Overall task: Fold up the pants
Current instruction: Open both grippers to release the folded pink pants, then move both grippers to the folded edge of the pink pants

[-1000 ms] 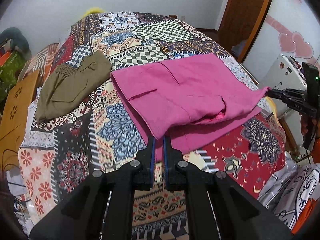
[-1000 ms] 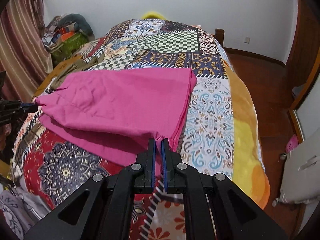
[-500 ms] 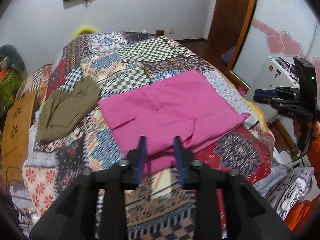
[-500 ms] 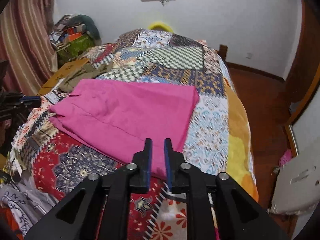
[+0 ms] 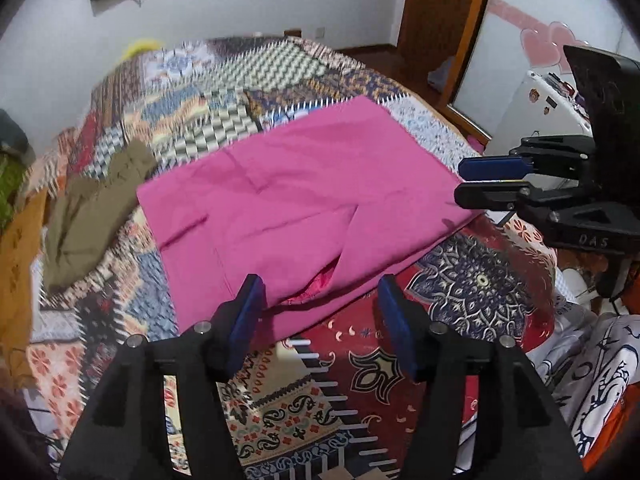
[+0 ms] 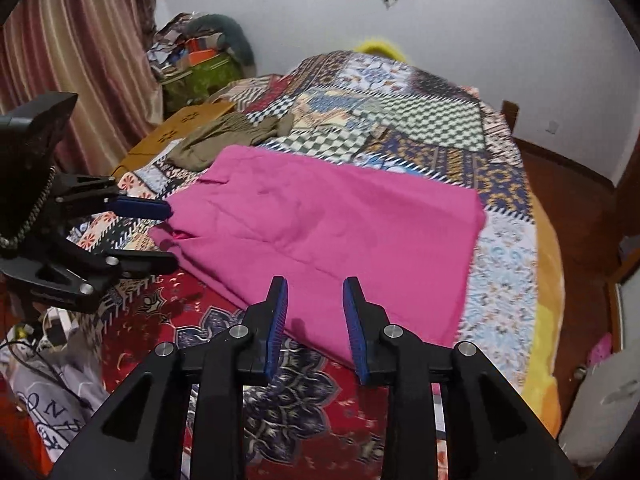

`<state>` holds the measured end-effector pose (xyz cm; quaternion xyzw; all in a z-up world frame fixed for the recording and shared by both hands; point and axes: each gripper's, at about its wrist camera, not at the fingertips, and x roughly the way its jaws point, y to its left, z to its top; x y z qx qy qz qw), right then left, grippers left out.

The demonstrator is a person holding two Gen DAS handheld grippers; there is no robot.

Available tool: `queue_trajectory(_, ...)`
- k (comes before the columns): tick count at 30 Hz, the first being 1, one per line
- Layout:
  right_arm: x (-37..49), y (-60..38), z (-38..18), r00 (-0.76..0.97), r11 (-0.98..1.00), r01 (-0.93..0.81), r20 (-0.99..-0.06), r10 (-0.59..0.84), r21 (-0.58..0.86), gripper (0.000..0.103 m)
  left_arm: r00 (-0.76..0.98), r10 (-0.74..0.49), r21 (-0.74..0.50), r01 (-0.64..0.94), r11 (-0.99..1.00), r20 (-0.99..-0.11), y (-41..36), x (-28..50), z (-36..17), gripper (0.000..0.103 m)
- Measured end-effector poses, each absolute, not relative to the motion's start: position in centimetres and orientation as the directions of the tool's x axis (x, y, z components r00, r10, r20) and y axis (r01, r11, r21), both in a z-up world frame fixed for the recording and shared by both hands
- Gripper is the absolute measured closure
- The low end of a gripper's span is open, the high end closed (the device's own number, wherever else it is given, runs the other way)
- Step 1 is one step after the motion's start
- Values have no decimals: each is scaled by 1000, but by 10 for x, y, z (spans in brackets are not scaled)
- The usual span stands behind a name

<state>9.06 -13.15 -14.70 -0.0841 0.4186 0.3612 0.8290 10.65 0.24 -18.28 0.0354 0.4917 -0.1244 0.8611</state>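
Note:
Pink pants (image 5: 300, 200) lie folded on the patchwork bedspread (image 5: 460, 292), with a slack fold at their near edge. My left gripper (image 5: 319, 300) hovers just short of that near edge; its jaws are opening and hold nothing. In the right wrist view the same pants (image 6: 340, 220) stretch across the bed. My right gripper (image 6: 315, 292) stands over their near hem, its jaws opening with nothing pressed between the pads. Each gripper shows in the other's view: the right gripper (image 5: 459, 183) beside the pants' right corner, the left gripper (image 6: 170, 236) by their left corner.
Olive pants (image 5: 92, 208) lie crumpled left of the pink ones, beside a wooden board (image 5: 16, 248). A white printed cloth heap (image 5: 592, 364) sits off the bed's near right corner. A curtain (image 6: 72, 60) and a pile of bags (image 6: 200, 60) stand at the far side.
Both grippers, shut on the pink pants' near edge a second ago, have let go, opened and drawn back. The pants have dropped flat onto the bed.

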Motion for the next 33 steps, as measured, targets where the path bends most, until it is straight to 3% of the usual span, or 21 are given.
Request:
queue_trajectory(7, 93, -114, -174, 327, 709, -685, -797, 508, 170, 77, 411, -233, -136, 251, 958, -881, 6, 104, -205, 44)
queue_trajectory(15, 96, -120, -179, 295, 713, -671, -808, 510, 205, 77, 447, -262, -179, 220, 959, -855, 20, 103, -183, 44)
queue_trajectory(24, 121, -142, -158, 386, 763, -618, -773, 503, 188, 77, 604, -114, -88, 73, 993, -789, 64, 132, -134, 44)
queue_trajectory(33, 166, -161, -145, 471, 817, -555, -751, 463, 155, 77, 611, -45, -82, -34, 996, -791, 101, 180, -140, 44)
